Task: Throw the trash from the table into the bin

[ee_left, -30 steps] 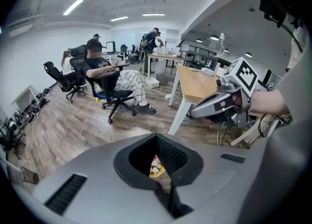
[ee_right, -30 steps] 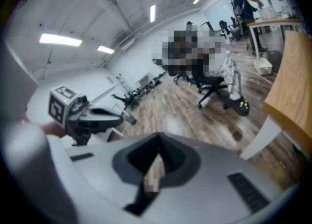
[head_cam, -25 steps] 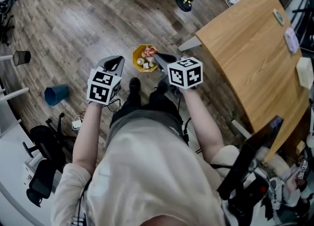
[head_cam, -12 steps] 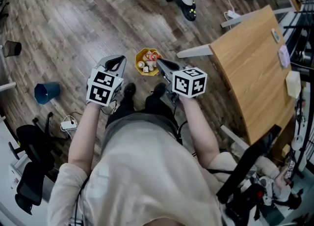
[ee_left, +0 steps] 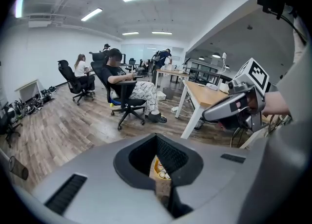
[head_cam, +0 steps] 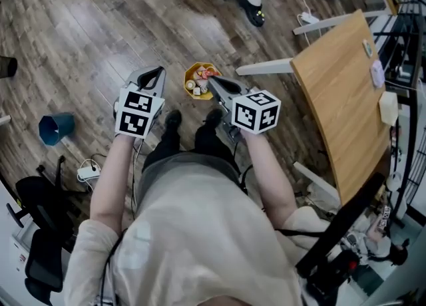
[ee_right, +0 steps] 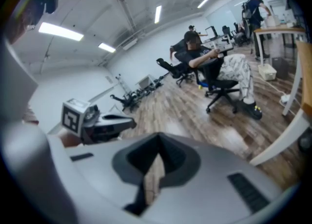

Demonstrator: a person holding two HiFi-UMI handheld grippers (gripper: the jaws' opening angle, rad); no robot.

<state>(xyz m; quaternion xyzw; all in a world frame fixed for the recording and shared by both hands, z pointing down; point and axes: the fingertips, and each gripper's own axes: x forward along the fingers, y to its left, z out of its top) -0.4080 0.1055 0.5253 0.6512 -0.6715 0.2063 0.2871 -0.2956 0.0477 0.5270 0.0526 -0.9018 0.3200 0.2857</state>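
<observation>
blue bucket (head_cam: pixel 55 128) on wooden floor (head_cam: pixel 100 32) | power strip (head_cam: pixel 88 173) near it | black chair (head_cam: pixel 40 251) beside

Open floor (head_cam: pixel 100 25) fills the upper left of the frame. The table (head_cam: pixel 339 98) walls off the right side, and a seated person's foot (head_cam: pixel 251 6) stands at top centre.

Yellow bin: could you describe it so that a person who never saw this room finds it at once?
From the wooden table at the right of the head view, look left across the plank floor to the person's dark shoes. The yellow bin stands just ahead of them. Unlike the blue bin far left, it is angular and holds trash.
</observation>
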